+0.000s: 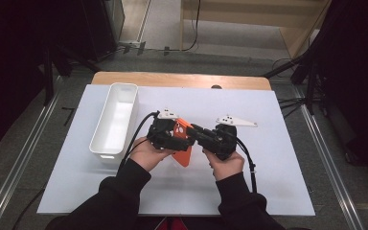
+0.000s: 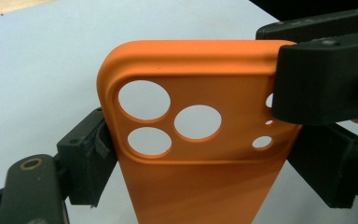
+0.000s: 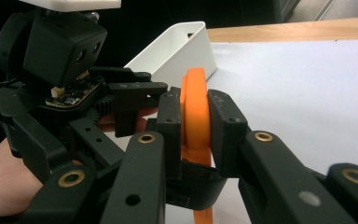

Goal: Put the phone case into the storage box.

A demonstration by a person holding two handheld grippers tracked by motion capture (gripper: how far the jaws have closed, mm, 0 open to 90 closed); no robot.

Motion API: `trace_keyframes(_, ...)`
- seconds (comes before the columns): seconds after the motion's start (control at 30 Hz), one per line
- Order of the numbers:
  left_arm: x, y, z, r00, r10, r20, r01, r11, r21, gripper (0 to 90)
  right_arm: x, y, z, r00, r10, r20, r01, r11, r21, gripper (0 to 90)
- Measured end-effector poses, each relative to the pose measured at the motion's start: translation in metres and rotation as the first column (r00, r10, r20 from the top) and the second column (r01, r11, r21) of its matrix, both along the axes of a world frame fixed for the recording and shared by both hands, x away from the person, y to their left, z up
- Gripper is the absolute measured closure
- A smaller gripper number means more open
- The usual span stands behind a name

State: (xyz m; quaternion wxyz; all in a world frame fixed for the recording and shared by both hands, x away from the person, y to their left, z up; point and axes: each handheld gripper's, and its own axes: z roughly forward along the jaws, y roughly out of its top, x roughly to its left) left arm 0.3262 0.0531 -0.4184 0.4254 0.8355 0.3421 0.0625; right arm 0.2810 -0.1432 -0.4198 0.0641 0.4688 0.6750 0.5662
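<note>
Orange phone case [image 1: 182, 143], held above the white table cover [image 1: 278, 158] between two hand-held grippers.

Left gripper [image 1: 171, 137] clamps the case's two long edges just below the camera cutouts, seen in the left gripper view [image 2: 191, 154]. Right gripper [image 1: 202, 135] pinches the case's top corner flat between its pads [image 3: 170, 122], case edge-on there [image 3: 196, 109]. Case is off the surface, tilted, near table centre. White rectangular bin [image 1: 115, 120] stands apart to the left.

The white bin [image 1: 115, 117] stands just left of the left gripper [image 1: 184, 139]. Bare mat [image 1: 268, 167] lies open rightward and, it seems, nearward.
</note>
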Motion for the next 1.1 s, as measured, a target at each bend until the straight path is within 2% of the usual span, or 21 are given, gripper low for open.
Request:
trace_keyframes(0.2,0.0,0.0,0.0,0.9999,0.004,0.012,-0.004,0.9999,0.01,15.7,0.0,0.0,0.0,1.0,0.0,-0.008,0.0,1.0,0.005,73.5)
trace_keyframes(0.4,0.001,0.002,0.0,0.9999,0.011,0.012,-0.012,0.9998,0.014,15.8,0.002,-0.003,0.003,1.0,0.008,-0.004,-0.007,0.999,0.039,69.1)
trace_keyframes(0.53,0.001,0.002,0.001,0.9999,0.007,0.013,-0.007,0.9998,0.016,15.8,0.002,-0.006,0.007,0.9995,0.008,0.029,-0.009,0.999,0.042,57.4)
trace_keyframes(0.67,0.0,0.002,0.002,1.0,0.001,0.008,-0.001,0.9999,0.015,15.8,0.002,-0.01,0.01,0.9987,-0.007,0.05,0.004,0.999,0.047,51.0)
trace_keyframes(0.8,0.0,0.002,0.003,1.0,-0.004,0.005,0.004,0.9999,0.016,15.8,0.004,-0.019,0.013,0.9982,-0.022,0.056,0.018,0.998,0.058,47.5)
trace_keyframes(1.1,-0.001,0.003,0.007,0.9997,-0.023,0.006,0.023,0.9996,0.018,15.7,0.009,-0.03,0.011,0.9983,-0.025,0.052,0.023,0.999,0.032,41.7)
